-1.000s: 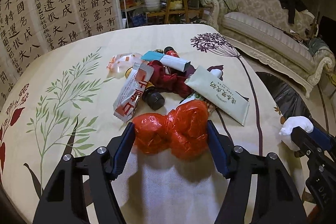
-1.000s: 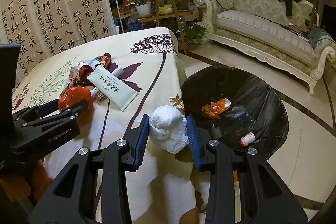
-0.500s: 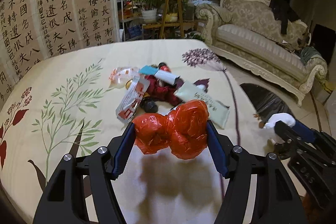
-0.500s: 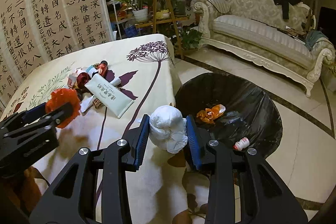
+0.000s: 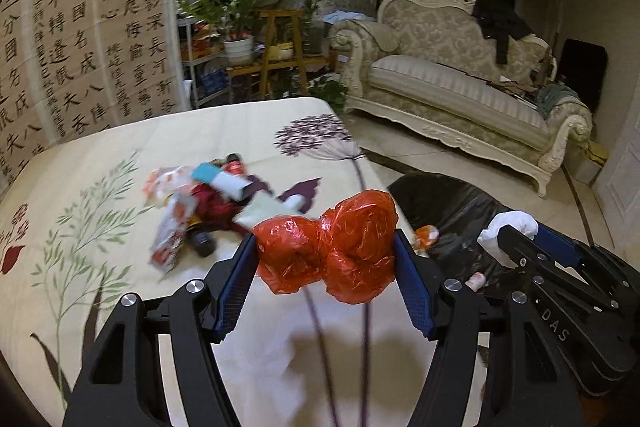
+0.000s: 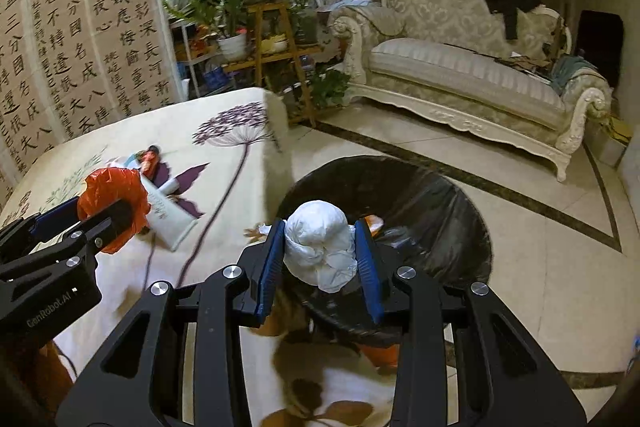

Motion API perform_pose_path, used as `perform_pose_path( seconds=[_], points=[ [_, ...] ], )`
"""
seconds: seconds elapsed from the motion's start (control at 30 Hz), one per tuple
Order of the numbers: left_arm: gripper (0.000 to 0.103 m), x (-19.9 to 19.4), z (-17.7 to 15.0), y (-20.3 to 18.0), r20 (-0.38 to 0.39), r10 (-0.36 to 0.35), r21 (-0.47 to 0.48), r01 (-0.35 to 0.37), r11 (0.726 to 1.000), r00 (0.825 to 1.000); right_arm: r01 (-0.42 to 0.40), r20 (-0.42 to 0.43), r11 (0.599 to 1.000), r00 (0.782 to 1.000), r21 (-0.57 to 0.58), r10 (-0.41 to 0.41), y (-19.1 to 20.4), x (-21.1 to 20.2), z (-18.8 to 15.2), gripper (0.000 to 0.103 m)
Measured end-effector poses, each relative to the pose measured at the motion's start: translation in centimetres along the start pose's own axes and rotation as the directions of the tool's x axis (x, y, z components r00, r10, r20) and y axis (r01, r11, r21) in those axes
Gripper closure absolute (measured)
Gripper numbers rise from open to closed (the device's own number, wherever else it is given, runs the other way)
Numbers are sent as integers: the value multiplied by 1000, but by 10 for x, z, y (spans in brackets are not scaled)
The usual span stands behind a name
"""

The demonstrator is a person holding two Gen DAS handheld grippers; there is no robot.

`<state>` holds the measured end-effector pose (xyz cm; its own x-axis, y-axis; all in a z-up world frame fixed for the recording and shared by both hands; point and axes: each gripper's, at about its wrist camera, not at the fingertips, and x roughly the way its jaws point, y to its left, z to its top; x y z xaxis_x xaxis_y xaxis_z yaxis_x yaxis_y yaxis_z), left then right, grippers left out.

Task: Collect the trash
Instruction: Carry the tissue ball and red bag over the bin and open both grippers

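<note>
My left gripper [image 5: 325,255] is shut on a crumpled red plastic bag [image 5: 332,243], held above the table's right part; the bag also shows in the right wrist view [image 6: 110,203]. My right gripper [image 6: 320,251] is shut on a crumpled white wad [image 6: 320,247], held above the near rim of a black-lined trash bin [image 6: 440,211] on the floor; the wad also shows in the left wrist view [image 5: 508,231]. The bin [image 5: 452,199] holds an orange scrap and a small bottle. A pile of wrappers, tubes and bottles [image 5: 208,203] lies on the table.
The table wears a cream cloth with plant prints [image 5: 100,211]; its right edge runs beside the bin. A cream sofa [image 6: 472,75] stands behind on a tiled floor. A calligraphy screen [image 5: 80,27] and potted plants [image 5: 240,19] stand behind the table.
Both grippers have risen and moved right toward the bin with their loads. The white wad is now over the bin's rim; the red bag has lifted off the table.
</note>
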<state>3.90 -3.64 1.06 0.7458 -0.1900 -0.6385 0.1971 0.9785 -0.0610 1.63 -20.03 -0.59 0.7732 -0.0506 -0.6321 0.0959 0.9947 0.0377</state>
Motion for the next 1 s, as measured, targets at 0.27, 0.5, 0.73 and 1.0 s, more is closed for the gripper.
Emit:
perform_pose_path(
  seconds=[0.27, 0.5, 0.73, 1.0],
  points=[
    [38, 19, 5, -33, -12, -32, 50, 33, 998, 999, 63, 11, 997, 998, 35, -64, -30, 8, 5, 69],
    [38, 37, 6, -57, -34, -40, 84, 43, 996, 999, 93, 0, 994, 996, 54, -93, -49, 20, 6, 69],
    [38, 53, 9, -76, -48, -32, 110, 37, 993, 998, 102, -6, 992, 995, 74, -102, -64, 32, 9, 69],
    [38, 75, 8, -95, -81, -22, 151, 34, 988, 997, 108, -10, 990, 994, 89, -107, -75, 46, 15, 69]
  ],
)
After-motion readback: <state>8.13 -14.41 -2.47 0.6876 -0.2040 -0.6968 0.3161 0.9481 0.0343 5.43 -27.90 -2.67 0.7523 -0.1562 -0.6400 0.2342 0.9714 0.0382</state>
